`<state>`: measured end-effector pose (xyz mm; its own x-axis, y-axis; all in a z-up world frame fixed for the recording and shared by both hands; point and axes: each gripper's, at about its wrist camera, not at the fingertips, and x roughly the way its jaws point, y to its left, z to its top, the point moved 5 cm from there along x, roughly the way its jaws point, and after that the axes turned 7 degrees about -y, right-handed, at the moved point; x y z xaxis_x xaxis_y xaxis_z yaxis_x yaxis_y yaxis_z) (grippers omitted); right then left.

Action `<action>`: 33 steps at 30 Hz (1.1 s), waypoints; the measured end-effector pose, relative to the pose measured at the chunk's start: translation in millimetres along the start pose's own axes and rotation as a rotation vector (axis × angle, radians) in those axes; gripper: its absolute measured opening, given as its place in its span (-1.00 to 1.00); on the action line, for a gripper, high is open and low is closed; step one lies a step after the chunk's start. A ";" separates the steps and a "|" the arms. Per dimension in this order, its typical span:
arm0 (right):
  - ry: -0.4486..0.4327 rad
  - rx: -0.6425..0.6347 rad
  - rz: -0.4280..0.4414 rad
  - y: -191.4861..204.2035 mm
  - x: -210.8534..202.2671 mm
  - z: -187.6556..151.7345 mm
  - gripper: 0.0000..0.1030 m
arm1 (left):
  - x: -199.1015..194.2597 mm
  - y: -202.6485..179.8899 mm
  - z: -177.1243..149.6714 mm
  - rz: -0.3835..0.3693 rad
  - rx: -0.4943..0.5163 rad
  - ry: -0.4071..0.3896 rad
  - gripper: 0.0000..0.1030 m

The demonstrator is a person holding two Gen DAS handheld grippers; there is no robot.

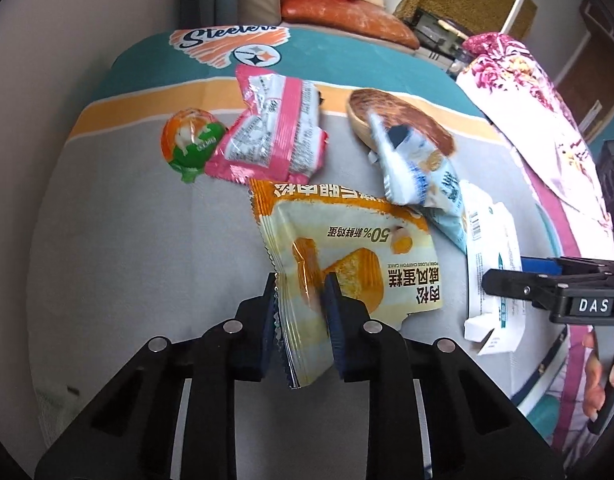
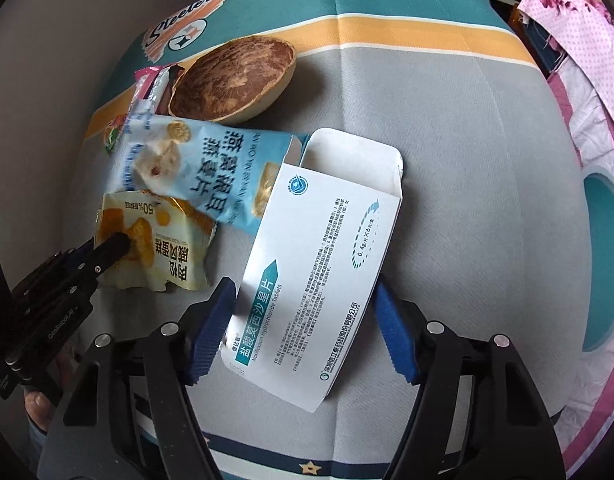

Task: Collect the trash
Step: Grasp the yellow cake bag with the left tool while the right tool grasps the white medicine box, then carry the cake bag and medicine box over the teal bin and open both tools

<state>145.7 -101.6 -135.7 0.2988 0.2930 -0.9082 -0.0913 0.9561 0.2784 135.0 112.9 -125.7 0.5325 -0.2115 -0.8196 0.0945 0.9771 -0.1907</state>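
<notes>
Pinching chiffon cake wrapper [image 1: 339, 256] edge in left gripper [image 1: 299, 300]: light, crinkly, slippery. Straddling flattened tablet carton [image 2: 315, 264] with right gripper [image 2: 303, 320] spread; clamp at 6 o'clock.

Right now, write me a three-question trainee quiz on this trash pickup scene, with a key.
1. True or false: the left tool is clamped on the yellow cake wrapper.
2. Which item sits between the fingers of the right tool?
A. the pink wrapper
B. the white medicine box
C. the brown bowl
3. Fill in: the light blue snack bag lies partly under the ____.

Key: 1 true; 2 B; 3 white medicine box, whose upper left corner covers the bag's end.
</notes>
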 end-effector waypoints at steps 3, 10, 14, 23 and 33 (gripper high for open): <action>-0.014 0.003 0.006 -8.5 -9.9 -3.0 0.28 | -12.1 -2.0 -4.1 -0.015 -0.009 -0.001 -0.54; -0.055 0.016 0.021 -27.1 -30.4 -5.3 0.28 | -49.2 -20.9 -5.1 -0.057 0.007 -0.038 -0.56; -0.085 0.030 0.031 -35.9 -42.0 -6.1 0.28 | -67.3 -47.4 -3.9 -0.086 0.059 -0.060 -0.56; -0.184 0.068 0.025 -83.3 -92.1 -9.4 0.28 | -71.5 -96.4 9.5 -0.098 0.124 -0.086 -0.56; -0.258 0.141 0.018 -141.3 -122.1 -18.0 0.28 | -48.9 -172.0 23.3 -0.135 0.202 -0.067 -0.55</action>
<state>105.0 -272.5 -69.7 0.5315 0.2826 -0.7986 0.0293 0.9360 0.3507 112.3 -44.3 -40.3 0.5577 -0.3449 -0.7550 0.3315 0.9264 -0.1784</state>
